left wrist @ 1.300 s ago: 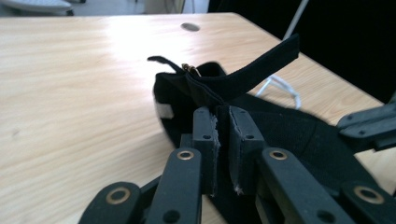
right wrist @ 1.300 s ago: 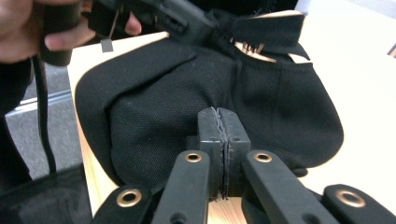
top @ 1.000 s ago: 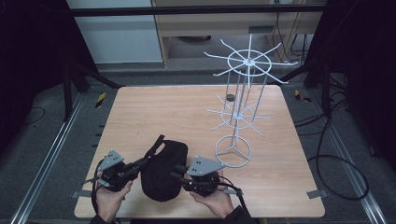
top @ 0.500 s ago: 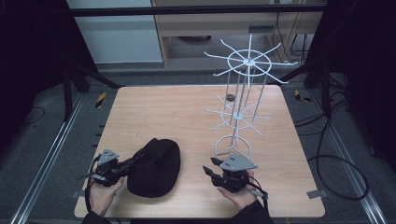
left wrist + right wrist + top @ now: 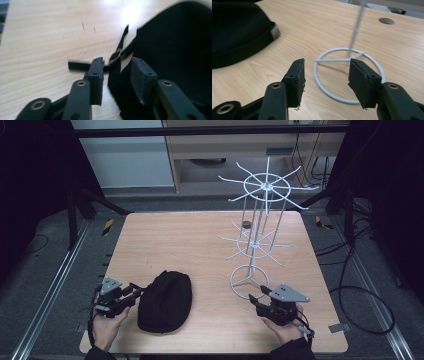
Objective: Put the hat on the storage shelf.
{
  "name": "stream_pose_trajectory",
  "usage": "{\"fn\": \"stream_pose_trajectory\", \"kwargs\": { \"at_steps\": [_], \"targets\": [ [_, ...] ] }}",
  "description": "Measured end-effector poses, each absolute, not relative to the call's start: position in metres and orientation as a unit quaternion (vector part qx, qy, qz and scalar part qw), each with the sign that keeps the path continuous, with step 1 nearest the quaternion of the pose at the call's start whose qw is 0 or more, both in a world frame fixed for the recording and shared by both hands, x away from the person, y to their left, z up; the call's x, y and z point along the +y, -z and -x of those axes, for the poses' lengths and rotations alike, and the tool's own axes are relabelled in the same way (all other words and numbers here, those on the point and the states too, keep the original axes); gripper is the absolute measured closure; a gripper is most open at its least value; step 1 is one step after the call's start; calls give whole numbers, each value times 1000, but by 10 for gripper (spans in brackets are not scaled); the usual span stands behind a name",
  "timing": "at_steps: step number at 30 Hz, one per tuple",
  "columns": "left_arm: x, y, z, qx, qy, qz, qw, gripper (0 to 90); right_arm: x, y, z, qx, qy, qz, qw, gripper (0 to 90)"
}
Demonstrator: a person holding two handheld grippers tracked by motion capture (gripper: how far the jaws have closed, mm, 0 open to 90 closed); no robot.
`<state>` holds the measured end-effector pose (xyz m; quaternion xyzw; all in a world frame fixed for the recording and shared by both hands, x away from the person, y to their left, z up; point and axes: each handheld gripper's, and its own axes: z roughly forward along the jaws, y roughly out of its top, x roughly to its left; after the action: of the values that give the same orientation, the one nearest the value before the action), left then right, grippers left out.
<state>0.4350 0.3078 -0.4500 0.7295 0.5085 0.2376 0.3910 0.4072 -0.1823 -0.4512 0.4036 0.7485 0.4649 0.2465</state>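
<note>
table (image 5: 200, 240) – bare wood, work surface | wire rack (image 5: 260, 227) – upright at right, hooks free, likely to take the cap | black cap (image 5: 165, 301) – flat near front edge, released | left gripper (image 5: 134, 291) jaws just opened, strap loose between | right gripper (image 5: 256, 296) jaws just opened, empty, beside rack base
</note>
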Motion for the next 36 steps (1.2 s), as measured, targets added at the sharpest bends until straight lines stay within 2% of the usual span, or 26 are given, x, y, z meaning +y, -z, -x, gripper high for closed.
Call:
{"fn": "stream_pose_trajectory", "kwargs": {
  "at_steps": [6,10,19,29,36],
  "targets": [
    [297,419,-426,491,-231,-727,422,495,-217,457,-411,730,-445,-444,267,413],
    [281,405,-421,467,-232,-741,424,484,-229,461,-412,729,-429,-459,272,398],
    [245,406,-428,442,-216,-785,375,463,-242,468,-413,728,-412,-475,274,398],
    [231,423,-438,441,-200,-812,325,506,-240,472,-416,737,-398,-474,271,398],
    [230,436,-445,455,-171,-818,308,605,-239,474,-418,746,-388,-471,266,402]
  ]
}}
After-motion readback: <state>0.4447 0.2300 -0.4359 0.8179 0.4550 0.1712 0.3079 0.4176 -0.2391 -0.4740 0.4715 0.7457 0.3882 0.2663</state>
